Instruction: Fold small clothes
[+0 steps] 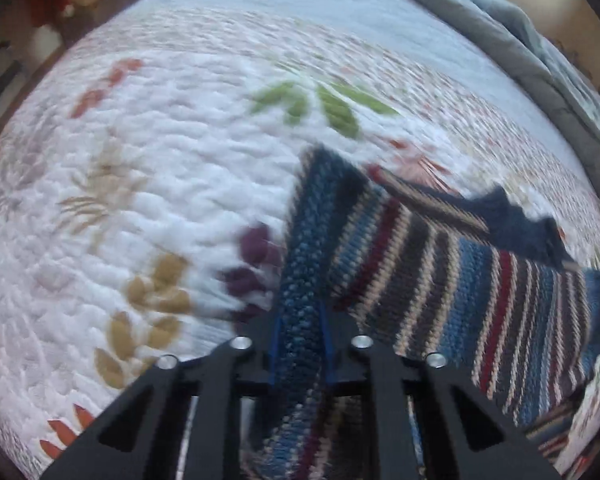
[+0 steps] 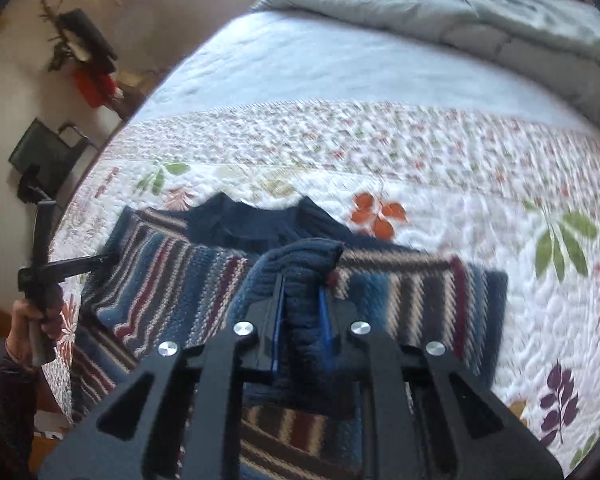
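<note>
A small striped knit sweater point(image 2: 172, 272), blue, dark red, beige and black with a navy collar point(image 2: 256, 220), lies on the quilted bed. In the left wrist view the sweater point(image 1: 480, 280) spreads to the right. My left gripper point(image 1: 300, 312) is shut on the sweater's blue ribbed edge point(image 1: 304, 264) and lifts it. My right gripper point(image 2: 300, 292) is shut on a bunched navy ribbed part of the sweater point(image 2: 300, 260), held over the garment's middle. The left gripper tool point(image 2: 40, 272) and the hand holding it show at the left of the right wrist view.
A white quilt with leaf prints point(image 1: 140, 200) covers the bed point(image 2: 460, 160). A rumpled grey duvet point(image 2: 460, 16) lies at the far end. Beyond the bed's left edge stand dark furniture point(image 2: 48, 156) and a red object point(image 2: 96, 84).
</note>
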The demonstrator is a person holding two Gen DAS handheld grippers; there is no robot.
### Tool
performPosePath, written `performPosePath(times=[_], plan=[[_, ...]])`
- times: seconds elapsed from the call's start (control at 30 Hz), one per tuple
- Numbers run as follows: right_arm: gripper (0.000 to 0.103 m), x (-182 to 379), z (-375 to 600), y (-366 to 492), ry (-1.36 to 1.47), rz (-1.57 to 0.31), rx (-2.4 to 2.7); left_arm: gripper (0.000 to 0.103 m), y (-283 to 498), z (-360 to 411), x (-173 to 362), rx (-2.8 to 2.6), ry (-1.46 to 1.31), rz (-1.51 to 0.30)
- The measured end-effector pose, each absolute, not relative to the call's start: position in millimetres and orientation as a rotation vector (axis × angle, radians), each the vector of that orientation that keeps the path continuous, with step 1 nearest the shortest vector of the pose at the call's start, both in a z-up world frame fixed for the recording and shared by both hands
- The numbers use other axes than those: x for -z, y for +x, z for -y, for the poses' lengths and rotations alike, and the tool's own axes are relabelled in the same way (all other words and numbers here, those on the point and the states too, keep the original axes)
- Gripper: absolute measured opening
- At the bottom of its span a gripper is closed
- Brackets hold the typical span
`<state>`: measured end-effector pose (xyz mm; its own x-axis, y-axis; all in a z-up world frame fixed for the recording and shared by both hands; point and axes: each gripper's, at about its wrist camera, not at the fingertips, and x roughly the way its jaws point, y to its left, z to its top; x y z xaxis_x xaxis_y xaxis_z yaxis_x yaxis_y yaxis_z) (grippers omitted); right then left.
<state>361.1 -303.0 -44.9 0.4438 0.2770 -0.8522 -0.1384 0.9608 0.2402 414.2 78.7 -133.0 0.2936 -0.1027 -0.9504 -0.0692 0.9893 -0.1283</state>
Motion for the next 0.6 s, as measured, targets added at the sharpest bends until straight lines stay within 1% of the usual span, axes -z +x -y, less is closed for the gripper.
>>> performPosePath(times=[0.1, 0.2, 0.27, 0.33, 0.4, 0.43, 0.47, 0.6], plan=[[0.014, 68.2, 303.4, 372.3, 0.089, -1.184, -0.175, 0.015, 414.6, -94.1, 137.2, -0.010, -0.172, -1.270], [0.015, 114.8, 321.0, 375.7, 0.127, -1.332, -0.051, 0.015, 410.2, -83.7, 135.0, -0.016, -0.083, -1.246], [0.016, 119.7, 329.4, 373.2, 0.198, -1.305, -0.067, 0.015, 409.3, -75.5, 136.3, -0.034, -0.028, -1.239], [0.018, 117.3, 330.3, 371.1, 0.198, -1.284, -0.082, 0.015, 410.2, -73.8, 138.3, -0.038, -0.011, -1.240], [0.025, 111.3, 330.3, 368.9, 0.184, -1.273, -0.093, 0.017, 408.6, -76.0, 134.9, -0.034, -0.019, -1.236], [0.028, 108.0, 330.7, 367.5, 0.179, -1.266, -0.090, 0.019, 407.9, -77.0, 133.2, -0.033, -0.025, -1.236], [0.029, 100.5, 331.7, 363.4, 0.175, -1.247, -0.085, 0.023, 405.3, -79.0, 129.7, -0.029, -0.038, -1.236], [0.029, 83.4, 339.5, 334.3, 0.220, -1.222, -0.111, 0.035, 379.4, -81.3, 115.7, -0.014, -0.034, -1.235]])
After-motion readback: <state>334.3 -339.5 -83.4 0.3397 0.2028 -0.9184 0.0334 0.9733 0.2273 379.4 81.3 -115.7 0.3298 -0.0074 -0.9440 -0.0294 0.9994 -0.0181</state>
